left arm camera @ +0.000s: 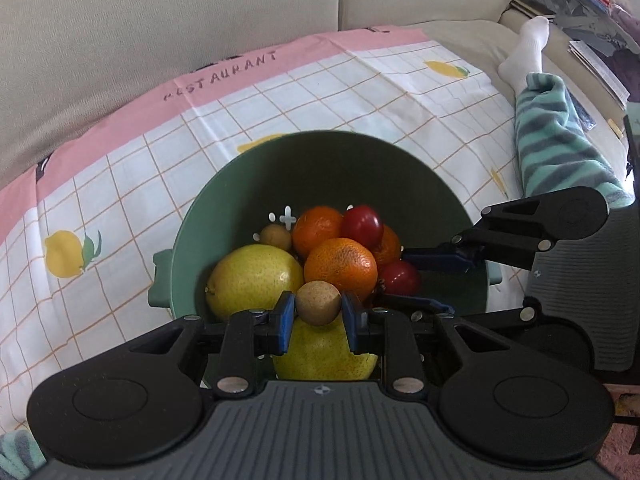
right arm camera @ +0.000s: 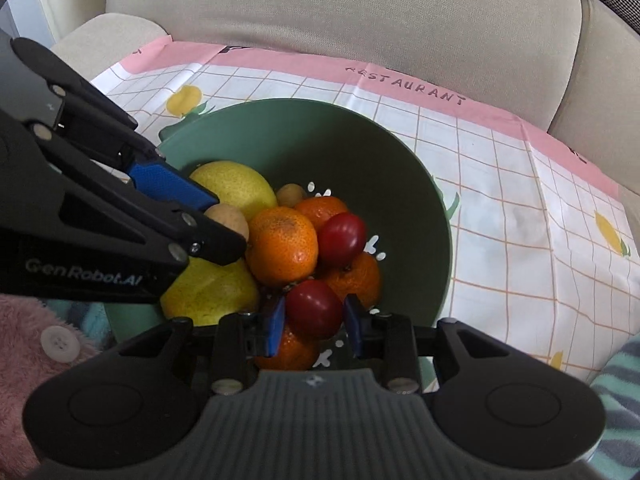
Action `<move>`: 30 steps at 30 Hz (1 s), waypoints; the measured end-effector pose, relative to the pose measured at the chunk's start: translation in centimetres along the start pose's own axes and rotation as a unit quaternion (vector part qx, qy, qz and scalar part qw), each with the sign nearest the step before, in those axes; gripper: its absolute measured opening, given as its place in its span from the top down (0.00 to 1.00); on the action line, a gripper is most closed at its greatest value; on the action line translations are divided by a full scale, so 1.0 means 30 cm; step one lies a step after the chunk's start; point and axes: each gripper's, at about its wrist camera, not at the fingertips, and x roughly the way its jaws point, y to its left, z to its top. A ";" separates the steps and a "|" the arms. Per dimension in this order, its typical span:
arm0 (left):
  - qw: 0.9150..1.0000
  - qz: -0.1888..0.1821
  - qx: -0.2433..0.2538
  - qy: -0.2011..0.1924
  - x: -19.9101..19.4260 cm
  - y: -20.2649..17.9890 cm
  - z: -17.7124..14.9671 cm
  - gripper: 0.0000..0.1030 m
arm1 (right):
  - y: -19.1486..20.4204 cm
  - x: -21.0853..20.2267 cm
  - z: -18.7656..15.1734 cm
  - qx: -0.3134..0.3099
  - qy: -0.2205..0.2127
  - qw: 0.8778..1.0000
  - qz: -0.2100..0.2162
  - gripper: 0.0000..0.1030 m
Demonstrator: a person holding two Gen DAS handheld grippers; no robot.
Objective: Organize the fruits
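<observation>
A green colander bowl [left arm camera: 360, 168] [right arm camera: 304, 136] sits on a checked cloth and holds yellow pears [left arm camera: 252, 276], several oranges [left arm camera: 340, 264] [right arm camera: 282, 244], red plums [left arm camera: 362, 224] [right arm camera: 342, 236] and a small brown fruit [left arm camera: 276, 237]. My left gripper [left arm camera: 318, 314] is shut on a small brown round fruit [left arm camera: 319, 303] just above the pile at the near side. My right gripper [right arm camera: 314, 322] is shut on a red plum [right arm camera: 314, 308] over the bowl's near edge. In the right wrist view the left gripper [right arm camera: 218, 216] comes in from the left with its brown fruit [right arm camera: 228, 220].
The cloth [left arm camera: 120, 184] has a pink border and lemon prints and lies on a beige sofa [left arm camera: 160, 40]. A person's striped-sleeved leg with a white sock [left arm camera: 524, 56] rests at the right. A pink fleece with a button [right arm camera: 60, 344] is at the lower left.
</observation>
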 end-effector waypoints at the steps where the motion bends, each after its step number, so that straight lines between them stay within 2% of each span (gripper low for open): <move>1: 1.000 0.000 -0.002 0.001 0.006 0.002 -0.001 0.73 | -0.001 0.003 0.000 0.000 0.001 1.000 0.000 0.72; 8: 1.000 0.001 -0.011 0.000 0.014 0.011 -0.008 0.69 | 0.002 0.012 0.007 -0.001 0.004 1.000 -0.003 0.71; 12: 1.000 0.007 -0.010 0.003 0.010 0.008 -0.015 0.57 | 0.015 0.009 0.011 -0.009 0.004 1.000 -0.011 0.70; 17: 1.000 0.011 -0.001 -0.010 -0.025 -0.002 -0.024 0.51 | 0.022 -0.008 0.012 -0.013 -0.003 1.000 -0.016 0.59; 19: 1.000 0.014 0.001 -0.022 -0.054 -0.004 -0.026 0.46 | 0.026 -0.020 0.015 -0.015 -0.006 1.000 -0.021 0.55; 24: 0.997 0.031 -0.016 -0.070 -0.148 0.018 -0.030 0.44 | 0.039 -0.075 0.022 -0.015 -0.028 0.999 -0.035 0.42; 27: 0.991 0.053 -0.018 -0.118 -0.226 0.026 -0.041 0.43 | 0.042 -0.125 0.029 -0.002 -0.052 0.998 -0.040 0.35; 30: 0.983 0.080 -0.028 -0.161 -0.302 0.035 -0.051 0.39 | 0.044 -0.188 0.036 0.020 -0.080 0.996 -0.036 0.32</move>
